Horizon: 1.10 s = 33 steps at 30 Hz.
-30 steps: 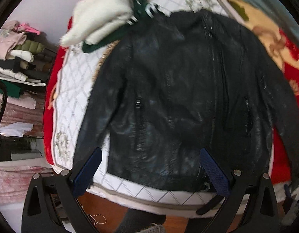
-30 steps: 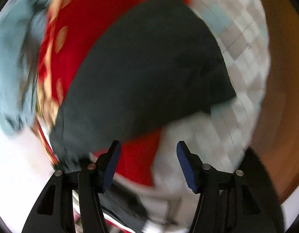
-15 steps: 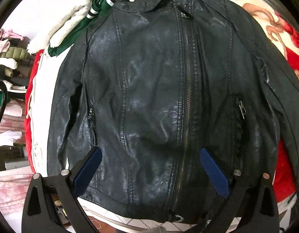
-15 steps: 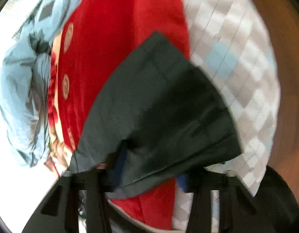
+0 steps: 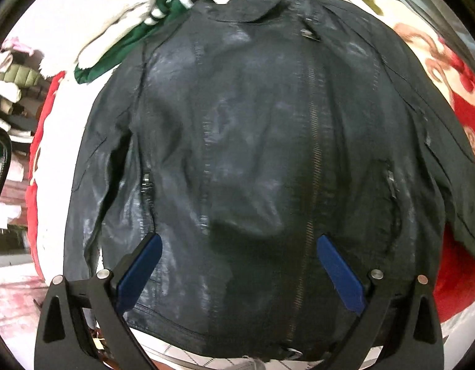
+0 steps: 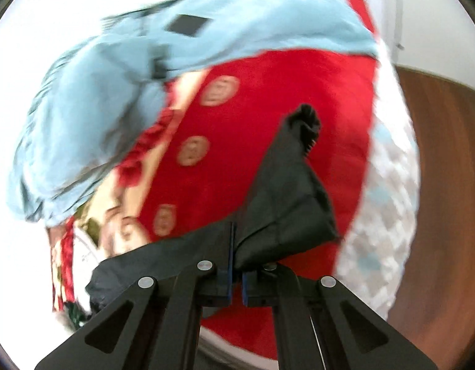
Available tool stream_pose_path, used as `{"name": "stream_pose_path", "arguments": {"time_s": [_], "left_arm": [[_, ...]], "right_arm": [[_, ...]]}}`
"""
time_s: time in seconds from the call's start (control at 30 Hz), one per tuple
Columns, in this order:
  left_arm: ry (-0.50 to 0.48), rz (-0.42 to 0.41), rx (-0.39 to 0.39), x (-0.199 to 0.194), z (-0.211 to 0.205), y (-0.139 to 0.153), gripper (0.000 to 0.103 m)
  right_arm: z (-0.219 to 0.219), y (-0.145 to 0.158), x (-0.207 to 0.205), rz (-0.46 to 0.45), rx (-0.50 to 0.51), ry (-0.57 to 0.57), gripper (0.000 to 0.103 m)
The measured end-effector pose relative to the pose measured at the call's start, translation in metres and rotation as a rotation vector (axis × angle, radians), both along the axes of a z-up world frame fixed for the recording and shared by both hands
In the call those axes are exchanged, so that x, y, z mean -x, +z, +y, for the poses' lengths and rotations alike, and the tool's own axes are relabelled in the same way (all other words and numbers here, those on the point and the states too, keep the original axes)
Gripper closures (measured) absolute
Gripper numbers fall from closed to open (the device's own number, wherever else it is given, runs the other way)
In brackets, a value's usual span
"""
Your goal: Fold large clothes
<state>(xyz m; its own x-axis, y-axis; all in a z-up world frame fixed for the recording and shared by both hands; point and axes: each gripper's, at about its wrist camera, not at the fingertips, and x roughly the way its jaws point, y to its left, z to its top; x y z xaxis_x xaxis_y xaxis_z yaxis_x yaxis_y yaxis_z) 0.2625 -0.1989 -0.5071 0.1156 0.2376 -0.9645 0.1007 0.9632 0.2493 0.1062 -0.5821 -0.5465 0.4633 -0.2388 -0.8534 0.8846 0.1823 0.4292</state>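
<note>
The jacket (image 5: 268,154) lay spread front-up on the bed (image 5: 61,129), collar at the far end, hem nearest. A bundle of clothes (image 5: 138,40) sat beyond its left shoulder. The sleeve (image 6: 286,203) lay over the blanket (image 6: 268,98), a quilt (image 6: 120,86) heaped beyond.

No readable text, labels, brands or numbers anywhere in either view.

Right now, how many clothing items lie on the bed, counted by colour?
Black: 1, the leather jacket, its sleeve pinched in the right hand-held gripper
Green with white stripes: 1, garment
White fleece: 1
Light blue: 1, garment
Total: 4
</note>
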Motion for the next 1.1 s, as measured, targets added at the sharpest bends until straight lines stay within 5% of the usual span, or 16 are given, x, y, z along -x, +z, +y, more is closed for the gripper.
{"name": "stream_pose_path", "arguments": {"time_s": [0.23,0.47,0.63,0.77,0.83,0.87,1.0,1.1], "left_arm": [[0.147,-0.05,-0.004,-0.024,0.066,0.007,0.0],[0.31,-0.103,-0.032,-0.029,0.159,0.013,0.0],[0.443,-0.113,-0.079,-0.005,0.23,0.011,0.0],[0.542,-0.079,-0.107,0.026,0.282,0.004,0.0],[0.599,-0.053,-0.108,0.049,0.309,0.003,0.0],[0.626,-0.047,-0.098,0.06,0.321,0.004,0.0],[0.764,-0.021,0.001,0.109,0.367,0.003,0.0],[0.902,0.009,0.156,0.143,0.386,-0.012,0.0]], "right_arm": [[0.059,0.057,-0.094,-0.093,0.092,0.268,0.1],[0.198,0.07,-0.233,-0.121,0.137,0.701,0.1],[0.376,0.017,-0.318,-0.033,0.204,1.161,0.1],[0.513,-0.066,-0.337,0.198,0.246,1.514,0.1],[0.54,-0.101,-0.337,0.319,0.223,1.599,0.093],[0.544,-0.11,-0.336,0.348,0.207,1.622,0.08],[0.535,-0.093,-0.314,0.258,0.073,1.626,0.03],[0.501,-0.068,-0.288,0.222,-0.005,1.565,0.029]]}}
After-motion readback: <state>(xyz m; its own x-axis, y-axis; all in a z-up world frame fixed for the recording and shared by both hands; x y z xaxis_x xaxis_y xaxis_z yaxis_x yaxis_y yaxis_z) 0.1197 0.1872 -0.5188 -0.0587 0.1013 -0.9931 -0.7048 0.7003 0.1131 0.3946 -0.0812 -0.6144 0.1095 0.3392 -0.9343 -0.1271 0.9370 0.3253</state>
